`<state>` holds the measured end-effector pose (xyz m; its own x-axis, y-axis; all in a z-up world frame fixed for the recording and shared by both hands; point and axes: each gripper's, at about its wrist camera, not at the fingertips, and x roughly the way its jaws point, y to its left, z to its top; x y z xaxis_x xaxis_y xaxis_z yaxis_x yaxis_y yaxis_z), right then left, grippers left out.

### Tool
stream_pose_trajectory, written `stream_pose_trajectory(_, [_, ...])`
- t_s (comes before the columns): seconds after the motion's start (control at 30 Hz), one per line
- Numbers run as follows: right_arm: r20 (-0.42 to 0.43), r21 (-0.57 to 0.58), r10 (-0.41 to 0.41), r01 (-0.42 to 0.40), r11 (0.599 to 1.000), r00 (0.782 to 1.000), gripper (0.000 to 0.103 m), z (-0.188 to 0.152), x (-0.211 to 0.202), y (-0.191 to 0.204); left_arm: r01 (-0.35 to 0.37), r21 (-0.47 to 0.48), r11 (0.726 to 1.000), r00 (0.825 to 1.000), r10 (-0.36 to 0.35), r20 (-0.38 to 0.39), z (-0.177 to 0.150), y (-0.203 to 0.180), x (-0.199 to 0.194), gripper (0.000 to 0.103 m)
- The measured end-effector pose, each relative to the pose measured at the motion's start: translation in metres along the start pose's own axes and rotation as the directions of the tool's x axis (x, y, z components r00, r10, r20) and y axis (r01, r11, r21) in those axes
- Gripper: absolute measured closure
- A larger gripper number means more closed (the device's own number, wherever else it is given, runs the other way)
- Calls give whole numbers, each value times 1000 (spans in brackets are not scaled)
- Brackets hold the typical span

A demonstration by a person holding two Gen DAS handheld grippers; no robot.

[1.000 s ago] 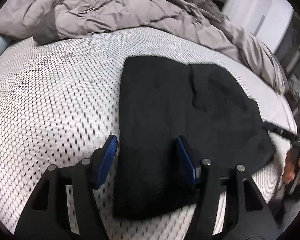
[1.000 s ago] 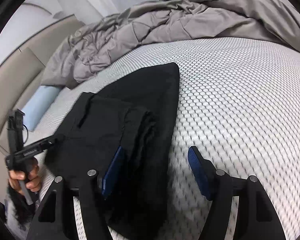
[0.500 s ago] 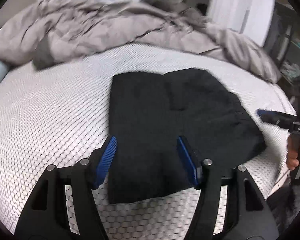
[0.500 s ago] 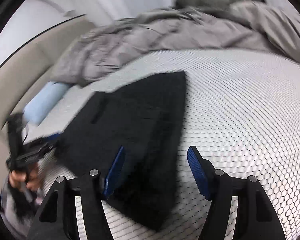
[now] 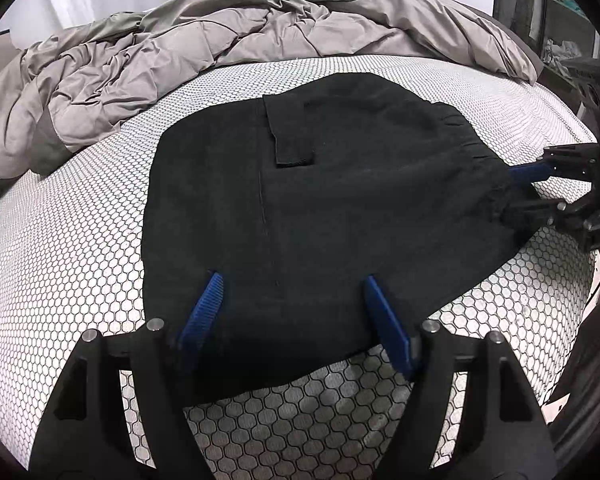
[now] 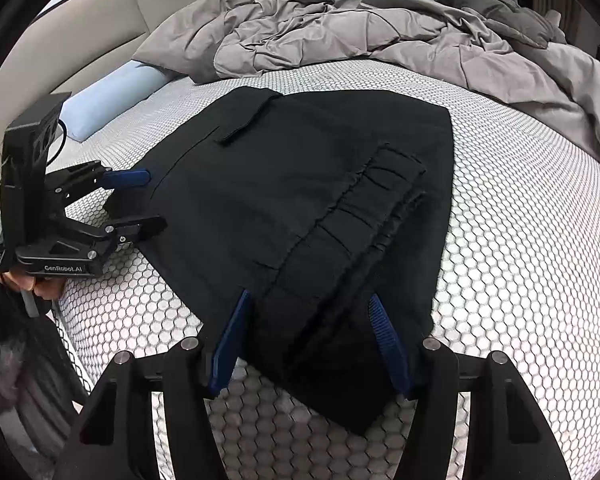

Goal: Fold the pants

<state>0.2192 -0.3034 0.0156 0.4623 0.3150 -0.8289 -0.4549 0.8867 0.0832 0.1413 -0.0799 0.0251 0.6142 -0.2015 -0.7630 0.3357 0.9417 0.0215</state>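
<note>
On honeycomb-patterned bedding (image 5: 80,240), black pants (image 5: 320,208) lie folded compact; left gripper (image 5: 296,312) opening, right gripper (image 6: 308,340) closing, neither clamped, perhaps one fold remaining.

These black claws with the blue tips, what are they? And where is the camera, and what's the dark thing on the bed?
They are grabbers, one in each of a person's hands. Each carries a camera looking along its two fingers, so each picture shows its own claws at the bottom. One picture comes from the left gripper, the other from the right gripper; each also sees the other off to the side. The dark thing is black pants, folded on a honeycomb-patterned bed beside a rumpled grey duvet. Each gripper's blue tips sit either side of the cloth. The left one's jaws are opening, the right one's are closing. Nothing is lifted.
</note>
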Motion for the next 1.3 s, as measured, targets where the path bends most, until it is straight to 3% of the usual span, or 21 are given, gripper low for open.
stream_pose_trajectory(0.07, [32, 26, -13, 12, 1000, 999, 38, 1, -6, -6, -9, -6, 1000, 1000, 9, 7, 0, 0, -5, 32])
stream_pose_trajectory(0.17, [94, 56, -71, 66, 996, 993, 21, -5, -20, -9, -12, -40, 999, 999, 13, 30, 2, 4, -15, 25])
stream_pose_trajectory(0.27, [146, 95, -132, 119, 988, 981, 13, -9, -28, -11, 5, -87, 996, 997, 2, 82, 2, 4, -34, 20])
stream_pose_trajectory(0.37, [197, 153, -144, 115, 982, 970, 0, -16, -39, -11, 14, -159, 987, 988, 11, 153, -4, 6, -55, 13])
stream_pose_trajectory(0.47, [250, 176, -113, 69, 982, 962, 0, -24, -48, -7, 1, -206, 978, 978, 43, 206, -14, 8, -73, 1])
stream_pose_trajectory(0.57, [295, 176, -97, 46, 983, 951, 0, -32, -58, -2, -49, -242, 969, 962, 110, 248, -27, 9, -87, 1])
stream_pose_trajectory(0.73, [329, 186, -88, 27, 982, 940, 0, -39, -61, 8, -16, -313, 950, 955, 107, 278, -38, 17, -96, 1])
stream_pose_trajectory(1.0, [407, 147, -100, 44, 988, 908, 0, -31, -66, 28, 14, -313, 950, 948, 87, 306, -30, 17, -88, 1])
stream_pose_trajectory(1.3, [391, 153, -94, 36, 988, 915, 0, -27, -60, 32, 6, -294, 956, 947, 90, 310, -26, 12, -86, 1])
